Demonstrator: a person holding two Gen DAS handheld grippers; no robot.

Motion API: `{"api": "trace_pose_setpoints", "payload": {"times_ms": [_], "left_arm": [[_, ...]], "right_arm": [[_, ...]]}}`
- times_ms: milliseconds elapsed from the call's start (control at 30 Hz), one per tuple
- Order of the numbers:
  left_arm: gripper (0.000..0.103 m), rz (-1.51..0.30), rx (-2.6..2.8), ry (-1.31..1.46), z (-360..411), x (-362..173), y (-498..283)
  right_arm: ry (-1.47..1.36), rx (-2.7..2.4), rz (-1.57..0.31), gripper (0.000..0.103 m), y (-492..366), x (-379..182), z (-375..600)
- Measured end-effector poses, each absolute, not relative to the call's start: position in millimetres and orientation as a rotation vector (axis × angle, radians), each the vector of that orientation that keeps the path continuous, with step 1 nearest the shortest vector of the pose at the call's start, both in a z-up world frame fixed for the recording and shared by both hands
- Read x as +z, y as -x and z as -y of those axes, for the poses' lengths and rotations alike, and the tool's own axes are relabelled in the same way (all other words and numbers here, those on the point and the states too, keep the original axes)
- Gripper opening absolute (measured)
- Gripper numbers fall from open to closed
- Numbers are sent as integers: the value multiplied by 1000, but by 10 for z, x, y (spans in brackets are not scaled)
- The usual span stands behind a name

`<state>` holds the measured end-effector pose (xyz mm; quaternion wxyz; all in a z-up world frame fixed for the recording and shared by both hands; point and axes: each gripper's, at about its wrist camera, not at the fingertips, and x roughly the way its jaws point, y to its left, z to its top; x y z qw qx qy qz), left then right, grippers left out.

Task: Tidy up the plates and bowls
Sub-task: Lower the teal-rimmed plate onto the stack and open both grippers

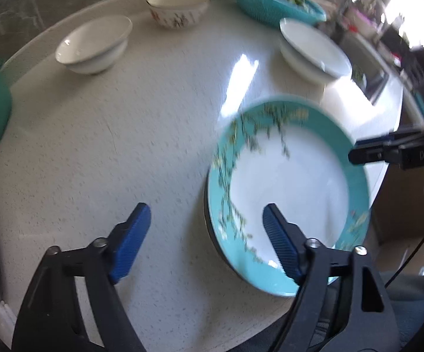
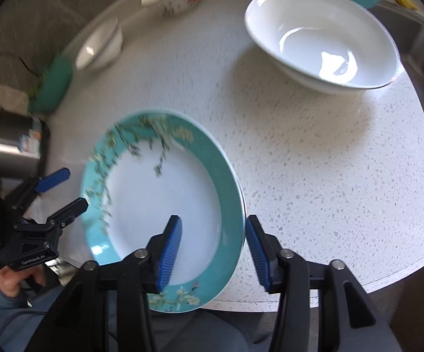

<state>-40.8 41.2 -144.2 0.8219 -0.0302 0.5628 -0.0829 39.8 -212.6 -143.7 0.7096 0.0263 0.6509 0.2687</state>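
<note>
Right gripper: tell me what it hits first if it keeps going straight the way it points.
Most likely the teal-rimmed plate: the open right gripper straddles its right rim, with the table just beyond. Depth is hard to judge.

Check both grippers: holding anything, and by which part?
Nothing held. Left gripper and right gripper are both open, fingers straddling opposite rims of the teal plate without pressing it.

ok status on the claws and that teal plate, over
Both claws open: left claw, right claw, each astride an edge of the teal-rimmed floral plate, not gripping. Plate rests on the speckled white table, on a dark-edged dish. Nothing in the way.
</note>
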Motion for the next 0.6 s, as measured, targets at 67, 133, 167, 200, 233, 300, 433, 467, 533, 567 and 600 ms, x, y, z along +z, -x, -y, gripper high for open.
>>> {"api": "trace_pose_setpoints", "payload": {"times_ms": [67,133,167,200,233,300,433,467,533,567,600], "left_arm": [[94,-1158,-192,133,-490,-1311,306],[100,-1121,-219,200,-552,-1202,194],[101,-1105,-233,243,-575,-1157,108],[102,-1097,-237,275,-572,-1119,36],[102,-1090,-245,314,-605,-1080,3],[102,-1075,-261,382,-584,-1018,-157],[102,-1029,-278,448,-362,-904,-521],[102,-1024,-284,466,-287,-893,-621],[102,-1023,-273,481,-133,-869,-815],[102,-1021,-267,482,-35,-888,-906],[102,-1024,-257,473,87,-925,-1020]], "right_arm": [[-140,601,-1389,69,-429,-1307,2278],[-211,596,-1332,71,-475,-1203,2466],[-244,596,-1307,71,-529,-1163,2569],[-286,592,-1275,71,-569,-1110,2707],[-315,584,-1251,71,-616,-1065,2796],[-381,571,-1203,72,-757,-991,3045],[-434,570,-1153,73,-1093,-962,3398],[-433,579,-1151,73,-1242,-986,3503],[-430,592,-1174,73,-1497,-1042,3639],[-430,609,-1184,74,-1603,-1080,3669],[-428,624,-1191,73,-1661,-1106,3728]]}}
